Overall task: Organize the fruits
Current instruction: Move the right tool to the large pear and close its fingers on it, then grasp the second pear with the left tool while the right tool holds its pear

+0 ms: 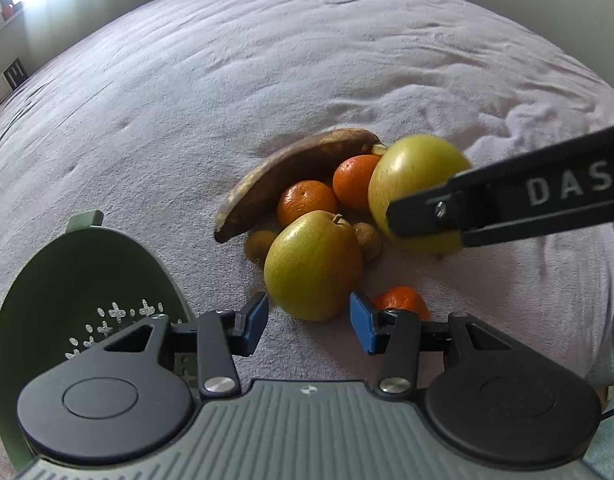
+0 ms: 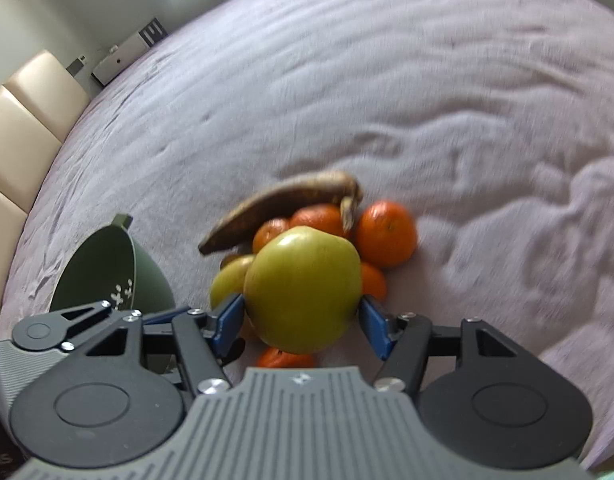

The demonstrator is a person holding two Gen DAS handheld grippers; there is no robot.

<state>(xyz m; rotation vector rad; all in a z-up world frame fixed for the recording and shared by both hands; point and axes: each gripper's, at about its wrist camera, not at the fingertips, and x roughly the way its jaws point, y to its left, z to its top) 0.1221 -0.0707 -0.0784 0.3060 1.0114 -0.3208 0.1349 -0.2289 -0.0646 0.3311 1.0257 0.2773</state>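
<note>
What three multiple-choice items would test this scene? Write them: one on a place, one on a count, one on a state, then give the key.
1. In the left wrist view, where does the green colander stand relative to the banana?
A. To its left
B. To its right
C. On top of it

2. How many yellow-green apples are there?
A. One
B. Two
C. Four

3. What is the right gripper doing?
A. Open and empty
B. Shut on an apple
C. Shut on the banana

Key:
1 A: the colander sits at the lower left, and the banana lies nearer the middle.
2 B: there is the held apple and a second apple on the blanket.
3 B: the right gripper has its blue pads against both sides of the held apple.
</note>
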